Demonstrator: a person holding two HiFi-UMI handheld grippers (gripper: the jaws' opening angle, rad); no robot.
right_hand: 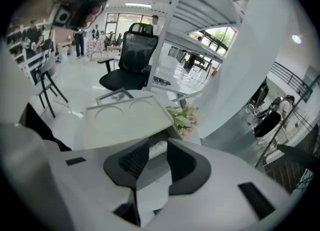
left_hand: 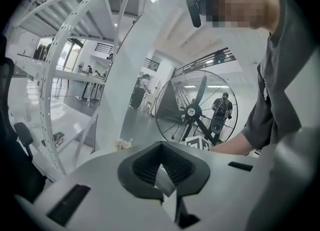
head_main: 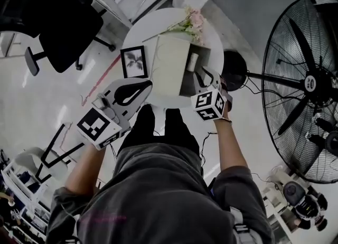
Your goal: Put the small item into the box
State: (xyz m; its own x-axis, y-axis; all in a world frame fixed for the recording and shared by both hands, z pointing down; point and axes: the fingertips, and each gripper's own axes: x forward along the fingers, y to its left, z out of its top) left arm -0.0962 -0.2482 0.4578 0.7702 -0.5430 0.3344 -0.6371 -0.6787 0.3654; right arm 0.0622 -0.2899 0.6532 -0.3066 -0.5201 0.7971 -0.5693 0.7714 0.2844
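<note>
Round tabletop (head_main: 138, 36): small item (head_main: 193, 62) lies in the box (head_main: 171, 66), nearest the right gripper (head_main: 205, 76)

Head view: the item rests inside the open box, long axis running away from the person, just ahead of the right gripper. The left gripper (head_main: 145, 85) hangs farther off, near the lid's edge.
Left gripper view: jaws together, nothing between.
Right gripper view: jaws apart, the item (right_hand: 157, 149) showing through the gap, seemingly unpressed.

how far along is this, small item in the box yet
Done, it seems: the small white item lies inside the open box. In hand: nothing; right claw open above it, left claw shut and empty. Left: possibly closing the lid, if wanted.
</note>
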